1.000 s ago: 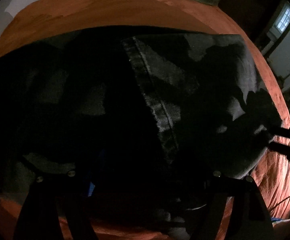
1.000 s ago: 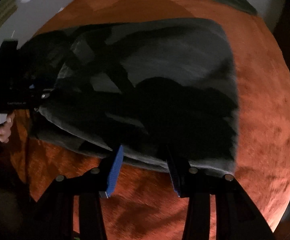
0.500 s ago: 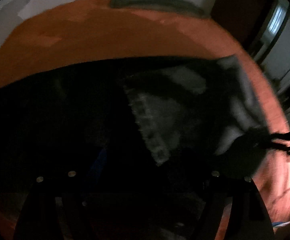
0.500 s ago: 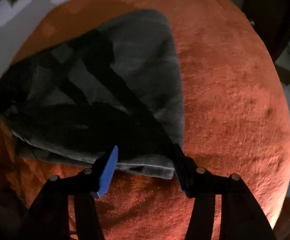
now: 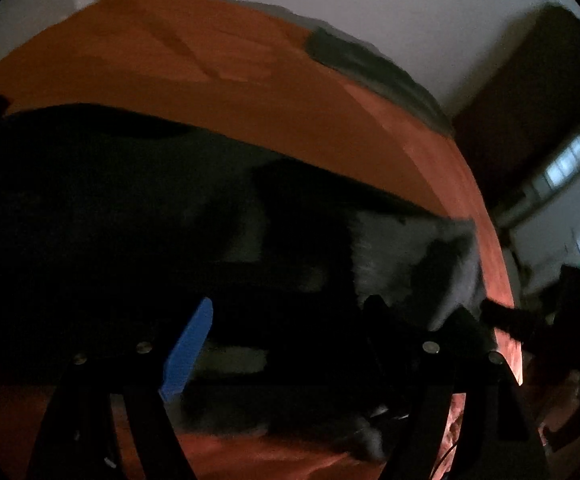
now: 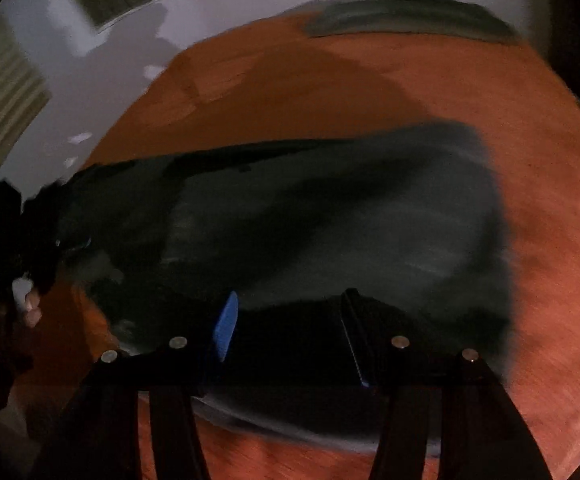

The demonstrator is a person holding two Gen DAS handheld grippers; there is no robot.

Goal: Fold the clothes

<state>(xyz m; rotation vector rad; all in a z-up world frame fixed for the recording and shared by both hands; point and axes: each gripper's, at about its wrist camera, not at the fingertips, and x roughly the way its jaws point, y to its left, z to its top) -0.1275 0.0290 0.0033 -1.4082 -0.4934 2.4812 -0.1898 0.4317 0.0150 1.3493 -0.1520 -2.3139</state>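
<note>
A dark grey garment (image 6: 330,216) is lying folded across the orange-red blanket (image 6: 550,240). The right gripper (image 6: 290,328) is hovering over its near edge, fingers standing apart and pinching nothing. The left gripper (image 5: 285,344) is hanging above the garment's other end, its fingers likewise spread and empty, with a hand (image 6: 29,304) showing behind it. A grey pillow (image 6: 410,16) is sitting at the far edge against the white wall (image 5: 370,0).

The right gripper (image 6: 290,328) hangs with its fingers apart over dark clothes (image 6: 330,208) on an orange blanket (image 6: 530,160).
</note>
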